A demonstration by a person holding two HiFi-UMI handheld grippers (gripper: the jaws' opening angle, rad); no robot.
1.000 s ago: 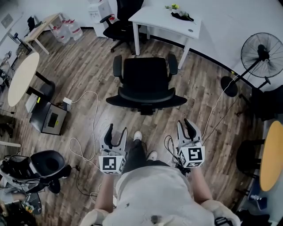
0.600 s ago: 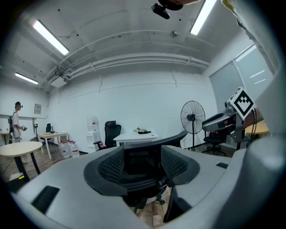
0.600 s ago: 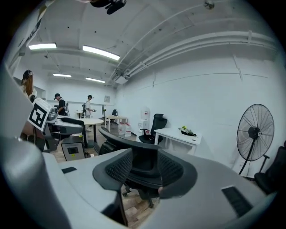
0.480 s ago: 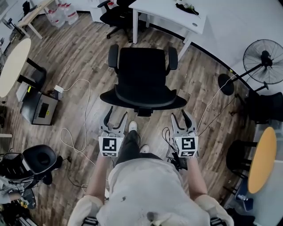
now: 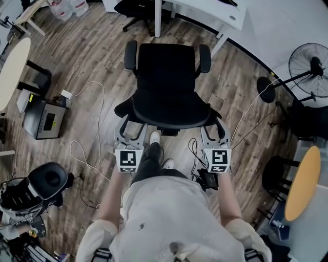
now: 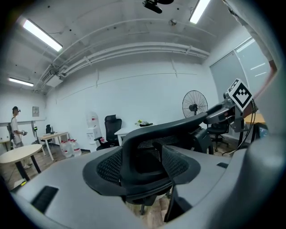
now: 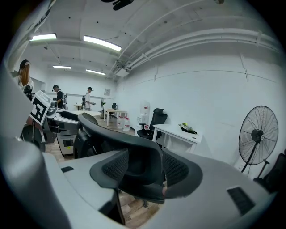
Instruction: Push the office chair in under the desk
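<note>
Straddling the office chair (image 5: 166, 77) at its backrest (image 5: 169, 110), left tool (image 5: 132, 134) and right tool (image 5: 214, 137) stand wide, their jaws having just been opening, not yet clamped. Next, I'd judge, brace against it and push toward the surface (image 5: 215, 11) at top of frame.

Pale short-sleeved shirt (image 5: 164, 217), dark trousers (image 5: 147, 164), white shoes (image 5: 155, 136)

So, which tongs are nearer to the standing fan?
Right. The right tongs are at the office chair's backrest end on the fan's side, the left tongs at its far end. Both have just been opening, backrest rim between their jaws.
</note>
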